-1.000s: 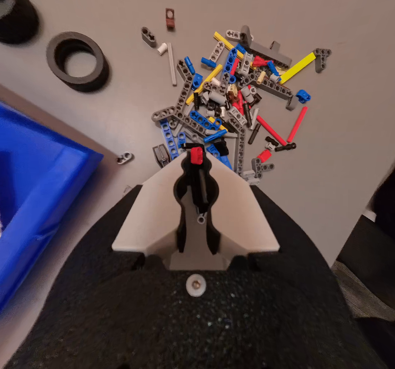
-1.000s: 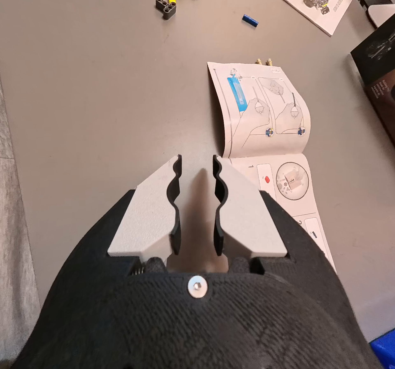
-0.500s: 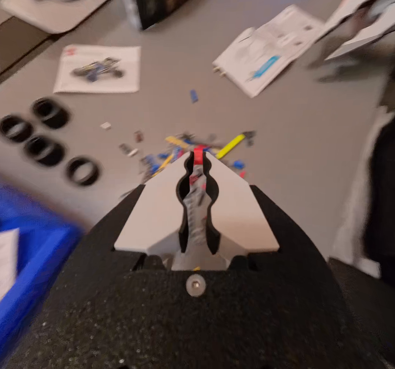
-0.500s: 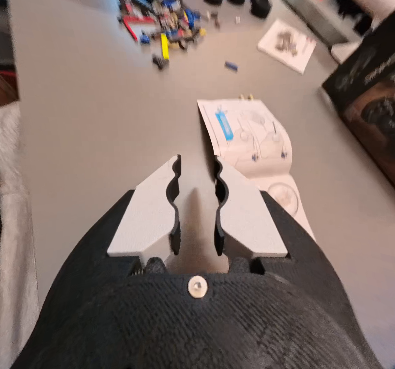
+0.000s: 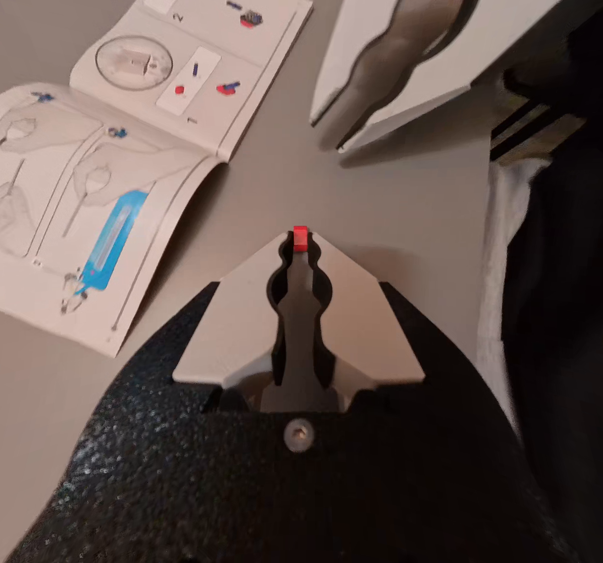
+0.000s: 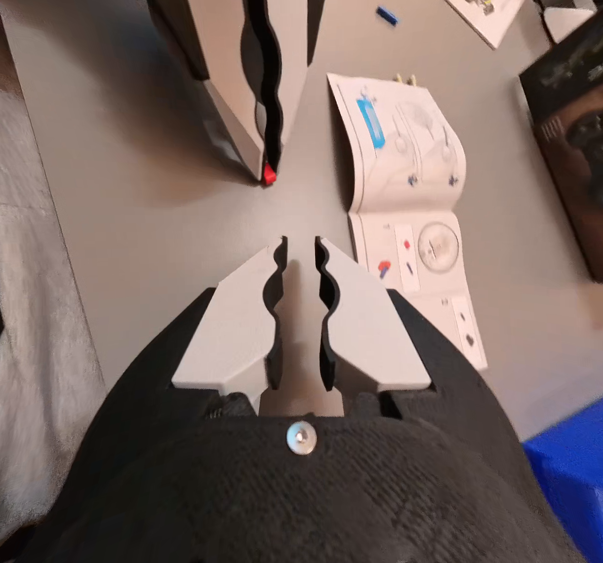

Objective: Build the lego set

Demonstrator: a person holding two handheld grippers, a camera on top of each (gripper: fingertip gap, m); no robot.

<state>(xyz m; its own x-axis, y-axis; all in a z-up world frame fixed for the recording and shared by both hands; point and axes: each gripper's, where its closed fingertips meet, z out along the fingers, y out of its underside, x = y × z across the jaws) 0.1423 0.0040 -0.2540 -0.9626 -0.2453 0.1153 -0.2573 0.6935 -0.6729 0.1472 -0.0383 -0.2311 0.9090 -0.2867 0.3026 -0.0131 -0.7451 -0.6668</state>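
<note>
Since the earlier frames, the left gripper (image 5: 300, 237) is carrying a small red piece (image 5: 300, 238) away from the loose parts pile and is now holding it clamped at its fingertips just above the bare grey table (image 5: 391, 205), beside the open instruction booklet (image 5: 137, 130). The right gripper (image 6: 301, 241) is waiting opposite, jaws apart and empty. Judging by this, assembly is only beginning: one part fetched, nothing yet joined.

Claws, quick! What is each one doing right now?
Left claw: shut on the small red piece.
Right claw: open, holding nothing, above the grey table.
</note>
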